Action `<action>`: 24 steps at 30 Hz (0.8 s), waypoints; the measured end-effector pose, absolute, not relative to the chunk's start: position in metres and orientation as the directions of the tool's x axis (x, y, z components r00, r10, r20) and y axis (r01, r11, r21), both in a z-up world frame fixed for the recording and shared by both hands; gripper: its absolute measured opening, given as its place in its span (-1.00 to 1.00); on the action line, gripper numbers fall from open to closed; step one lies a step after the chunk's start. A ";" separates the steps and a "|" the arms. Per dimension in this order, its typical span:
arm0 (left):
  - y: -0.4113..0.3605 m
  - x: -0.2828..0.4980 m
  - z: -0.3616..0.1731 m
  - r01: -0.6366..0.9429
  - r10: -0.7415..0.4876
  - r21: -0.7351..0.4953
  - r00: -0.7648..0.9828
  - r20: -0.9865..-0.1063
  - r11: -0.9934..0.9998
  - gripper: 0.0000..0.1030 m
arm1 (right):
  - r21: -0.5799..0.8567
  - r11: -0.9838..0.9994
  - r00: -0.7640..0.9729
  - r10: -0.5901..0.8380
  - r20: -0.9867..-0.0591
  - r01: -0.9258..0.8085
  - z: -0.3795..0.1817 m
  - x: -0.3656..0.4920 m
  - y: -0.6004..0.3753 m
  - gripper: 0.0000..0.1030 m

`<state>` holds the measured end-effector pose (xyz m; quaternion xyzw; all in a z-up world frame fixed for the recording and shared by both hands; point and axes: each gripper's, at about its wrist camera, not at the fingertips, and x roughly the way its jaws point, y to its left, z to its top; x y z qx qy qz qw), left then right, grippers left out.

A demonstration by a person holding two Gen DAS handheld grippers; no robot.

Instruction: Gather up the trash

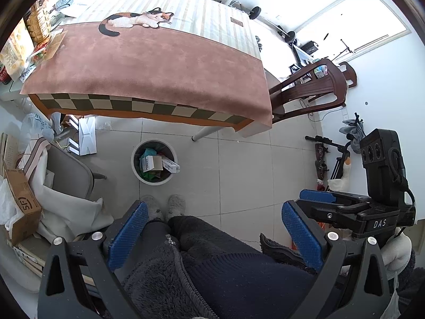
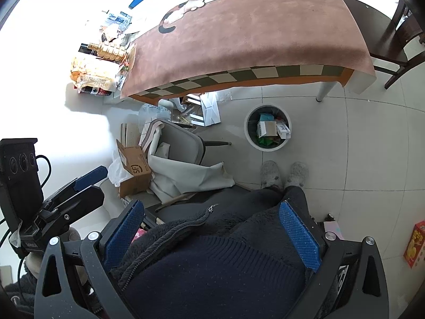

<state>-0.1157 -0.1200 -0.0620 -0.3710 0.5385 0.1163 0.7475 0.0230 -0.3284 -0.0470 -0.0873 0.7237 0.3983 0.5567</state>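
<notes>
Two hand-held grippers hang low in front of the person, and both stand wide apart with nothing between their blue pads. The left hand-held gripper [image 1: 212,239] looks down over the dark fleece clothing, and so does the right hand-held gripper [image 2: 212,235]; each one shows at the side of the other's view.

The waste bin [image 1: 154,161] stands on the tiled floor at about 12 o'clock from the slippers [image 1: 163,208], just in front of the tabletop [image 1: 159,61] edge. It already holds small cartons and some green wrapping, and one white carton [image 1: 170,165] leans over its rim at about 4 o'clock. The brown part of the tabletop looks bare, so the collecting seems nearly finished. Snack packets [image 1: 18,50] stay at the far left end, and a red box [image 2: 415,243] lies on the floor at 3 o'clock in the right view; I cannot tell if these are trash.

The risk I see is the full bin. If another piece is dropped from high, it may bounce off the cartons, or push the leaning carton out to the floor. Also a low hand-held gripper can catch the loose fleece when it rises.
</notes>
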 end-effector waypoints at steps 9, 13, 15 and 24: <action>-0.123 -0.115 -0.062 -0.578 -0.225 -0.430 0.393 -0.891 0.694 1.00 | 0.484 0.657 -0.368 0.320 -0.873 -0.578 -0.045 0.023 -0.327 1.00; -0.123 -0.116 -0.062 -0.576 -0.225 -0.430 0.393 -0.891 0.695 1.00 | 0.487 0.654 -0.371 0.321 -0.871 -0.579 -0.045 0.025 -0.328 1.00; -0.123 -0.116 -0.062 -0.578 -0.224 -0.429 0.393 -0.892 0.695 1.00 | 0.487 0.656 -0.370 0.321 -0.872 -0.577 -0.045 0.024 -0.328 1.00; -0.124 -0.114 -0.062 -0.578 -0.226 -0.430 0.392 -0.892 0.694 1.00 | 0.488 0.654 -0.372 0.322 -0.871 -0.578 -0.044 0.026 -0.330 1.00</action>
